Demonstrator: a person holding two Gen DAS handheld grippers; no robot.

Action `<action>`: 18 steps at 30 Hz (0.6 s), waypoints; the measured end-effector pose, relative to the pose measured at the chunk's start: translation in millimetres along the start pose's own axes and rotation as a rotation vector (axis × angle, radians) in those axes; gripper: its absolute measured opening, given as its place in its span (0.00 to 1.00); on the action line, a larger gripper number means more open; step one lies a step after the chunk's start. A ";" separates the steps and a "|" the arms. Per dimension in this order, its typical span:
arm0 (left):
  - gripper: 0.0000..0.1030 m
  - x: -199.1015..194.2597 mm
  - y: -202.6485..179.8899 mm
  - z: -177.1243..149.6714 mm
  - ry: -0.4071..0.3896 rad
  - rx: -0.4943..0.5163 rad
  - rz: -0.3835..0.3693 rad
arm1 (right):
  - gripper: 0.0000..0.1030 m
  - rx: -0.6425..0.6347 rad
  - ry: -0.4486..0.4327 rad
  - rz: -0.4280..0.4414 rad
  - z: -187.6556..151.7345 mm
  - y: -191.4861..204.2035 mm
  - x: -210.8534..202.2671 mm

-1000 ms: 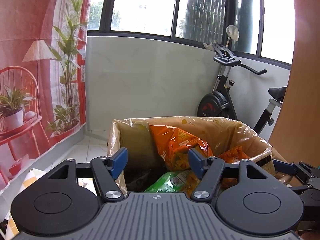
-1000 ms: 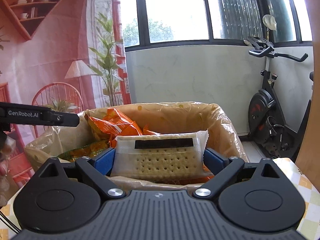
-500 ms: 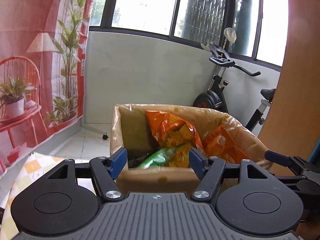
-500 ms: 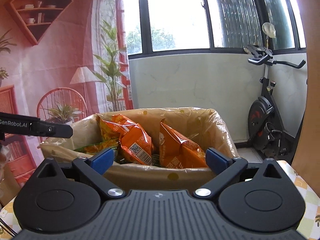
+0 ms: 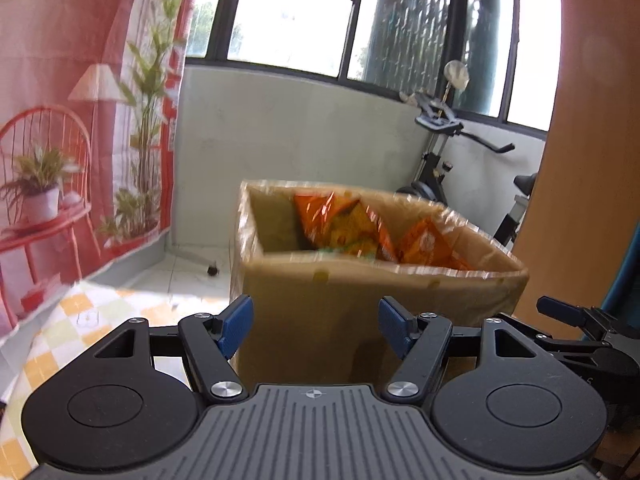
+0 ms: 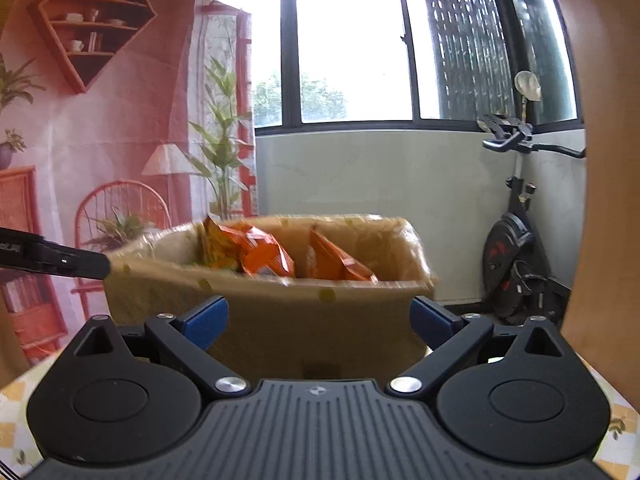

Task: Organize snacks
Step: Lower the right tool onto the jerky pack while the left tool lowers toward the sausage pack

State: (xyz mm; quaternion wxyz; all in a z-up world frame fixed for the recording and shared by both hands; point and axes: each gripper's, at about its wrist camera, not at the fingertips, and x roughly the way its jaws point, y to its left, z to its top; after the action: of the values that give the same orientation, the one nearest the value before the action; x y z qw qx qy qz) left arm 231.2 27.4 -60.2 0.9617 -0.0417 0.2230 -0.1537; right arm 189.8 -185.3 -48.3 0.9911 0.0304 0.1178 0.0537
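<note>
Both sets of jaws stand apart with nothing between them. On my left gripper (image 5: pixel 314 326) the blue pads (image 5: pixel 236 326) sit at a middling gap, much as they did a second ago, framing only the front wall of the cardboard box (image 5: pixel 340 304). My right gripper (image 6: pixel 320 320) has its jaws wide and bare. A second ago a clear packet of crackers was held flat between those pads; by half a second ago it was gone from them, and I cannot pick it out in the box from either view.

Compared with the earlier frames I see the box from farther back. Before, I looked straight down into its plastic-lined mouth from close up; here its whole front face shows and the rim (image 6: pixel 280 280) lies across the middle of each view. The orange snack bags (image 6: pixel 260 254) stand upright inside, one pair toward the left and another bag (image 6: pixel 336 262) to the right of them. A green bag that showed low in the box earlier is hidden behind the front wall, apart from a faint green smear at the rim in the left view. More of the checked tablecloth (image 5: pixel 80 320) shows at the left. The box and bags are blurred.
</note>
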 end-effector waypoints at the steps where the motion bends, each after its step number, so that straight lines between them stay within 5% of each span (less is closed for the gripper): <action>1: 0.69 2.7 2.5 -4.1 0.013 -0.013 0.005 | 0.95 0.002 0.014 0.000 -4.5 -1.3 0.6; 10: 0.69 17.2 19.8 -40.0 0.119 -0.069 0.035 | 0.89 0.011 0.160 0.005 -49.0 -3.7 10.0; 18: 0.68 24.6 36.2 -66.5 0.192 -0.108 0.063 | 0.88 0.014 0.387 0.091 -90.5 9.8 45.2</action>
State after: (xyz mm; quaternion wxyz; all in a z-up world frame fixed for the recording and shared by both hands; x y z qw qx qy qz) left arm 232.9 53.3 -135.4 0.9366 -0.0716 0.3235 -0.1144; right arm 211.1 -166.1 -145.8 0.9463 0.0319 0.3049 0.1024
